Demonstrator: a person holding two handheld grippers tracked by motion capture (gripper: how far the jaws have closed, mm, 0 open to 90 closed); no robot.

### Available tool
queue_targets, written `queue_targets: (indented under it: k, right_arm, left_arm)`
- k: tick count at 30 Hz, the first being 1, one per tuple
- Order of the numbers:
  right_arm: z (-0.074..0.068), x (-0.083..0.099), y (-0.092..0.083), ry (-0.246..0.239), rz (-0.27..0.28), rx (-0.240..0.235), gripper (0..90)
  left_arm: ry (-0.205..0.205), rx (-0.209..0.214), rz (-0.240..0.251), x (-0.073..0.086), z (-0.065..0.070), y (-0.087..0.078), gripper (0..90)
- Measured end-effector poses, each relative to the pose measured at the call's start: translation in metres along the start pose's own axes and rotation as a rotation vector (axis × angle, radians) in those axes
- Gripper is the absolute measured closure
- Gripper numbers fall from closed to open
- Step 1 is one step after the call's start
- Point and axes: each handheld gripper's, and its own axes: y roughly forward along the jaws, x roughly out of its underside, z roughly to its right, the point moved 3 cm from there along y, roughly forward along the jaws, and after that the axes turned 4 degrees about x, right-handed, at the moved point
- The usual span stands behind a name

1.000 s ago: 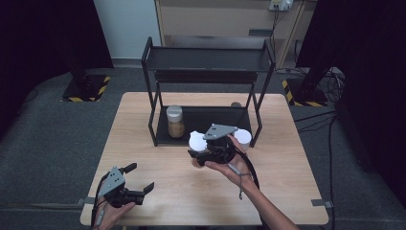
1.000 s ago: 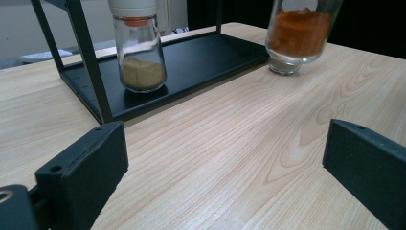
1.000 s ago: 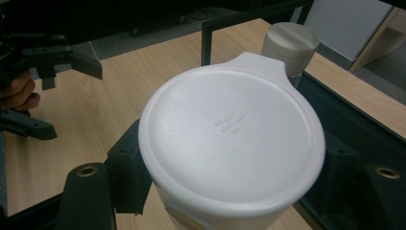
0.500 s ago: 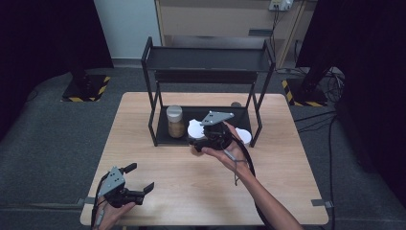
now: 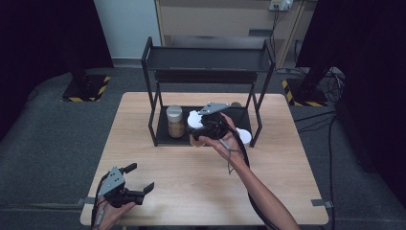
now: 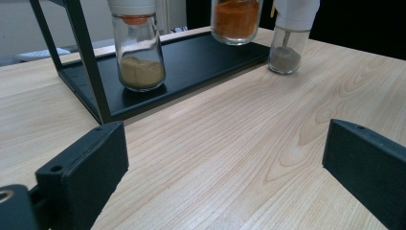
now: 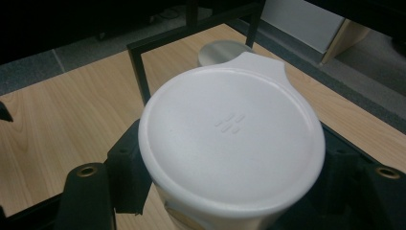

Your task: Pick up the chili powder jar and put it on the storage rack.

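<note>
Right gripper (image 5: 197, 128) jaws pinched a white-lidded spice jar (image 7: 232, 143) at its sides, lid up, orange powder inside, held above the black rack's (image 5: 210, 60) bottom shelf at the table's 12 o'clock. Tan-powder jar (image 5: 174, 120) stood on that shelf just at 9 o'clock of the held one; a third jar (image 6: 291, 40) stood on the wooden table (image 5: 287, 182) beside the rack. Left gripper (image 5: 140, 178) jaws spread, nothing between, at the table's 7 o'clock.

A light wooden table (image 5: 287, 191) carries a black two-tier rack (image 5: 210, 62) holding spice jars (image 5: 175, 122).
</note>
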Motion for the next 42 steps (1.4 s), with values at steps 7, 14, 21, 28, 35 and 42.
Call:
queue_targets:
  k: [7,14,21,28,35,42]
  right_arm:
    - [0.006,-0.003,0.013,0.013,-0.003,0.026,31.0]
    - [0.014,-0.003,0.029,0.054,-0.006,0.047,31.0]
    - [0.019,-0.001,0.041,0.078,-0.005,0.076,31.0]
    - [0.020,0.000,0.051,0.100,-0.006,0.108,31.0]
    - [0.021,0.006,0.064,0.120,-0.017,0.132,31.0]
    - [0.020,0.013,0.074,0.132,-0.023,0.141,31.0]
  left_arm:
    - [-0.002,0.002,0.001,0.000,0.000,0.000,0.8]
    - [-0.010,0.001,0.005,0.001,-0.001,0.000,0.8]
    - [-0.007,0.002,0.002,0.001,-0.002,0.000,0.8]
    - [-0.007,0.004,0.001,0.001,-0.003,0.000,0.8]
    - [-0.006,0.005,-0.002,0.001,-0.003,0.000,0.9]
    - [-0.011,0.002,-0.003,0.001,-0.004,-0.001,0.9]
